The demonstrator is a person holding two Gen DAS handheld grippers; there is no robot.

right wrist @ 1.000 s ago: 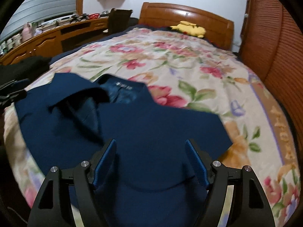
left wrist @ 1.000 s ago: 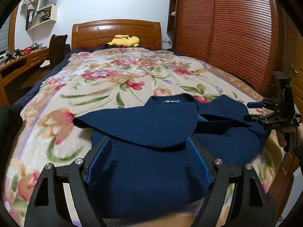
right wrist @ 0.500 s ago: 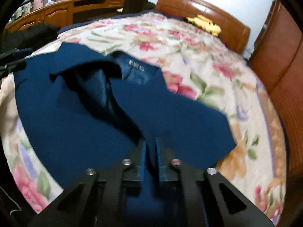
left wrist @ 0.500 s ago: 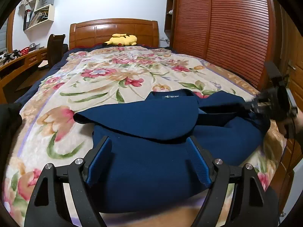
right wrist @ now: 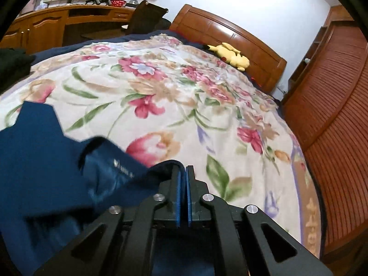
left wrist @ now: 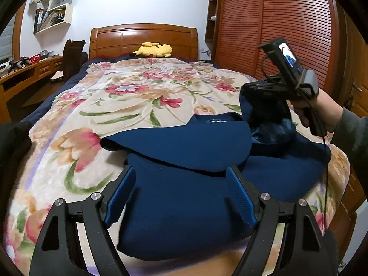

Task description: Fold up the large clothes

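A large navy-blue knitted garment lay spread across the near end of a bed covered with a cream blanket printed with pink and red flowers. The left gripper hung over the garment's lower part with its blue-padded jaws spread wide, one on either side of the cloth and nothing pinched between them.

The left wrist view alone showed the other tool from outside: the right gripper, black, with a small lit screen on top, was gripped by a hand in a grey sleeve at the right side of the bed. A flap of the navy cloth hung from its tip, raised clear of the rest of the garment. One sleeve lay folded across the garment's middle, and a small white label showed at the collar.

The right wrist view gave what that view could not: the right gripper had its two blue pads pressed nearly together, with a dark fold of the garment caught at their tips. The cloth trailed down to the left, blurred.

Both views showed a yellow plush toy against the brown wooden headboard, and a slatted reddish-brown wardrobe along the right. A wooden desk with a dark chair stood to the left of the bed.
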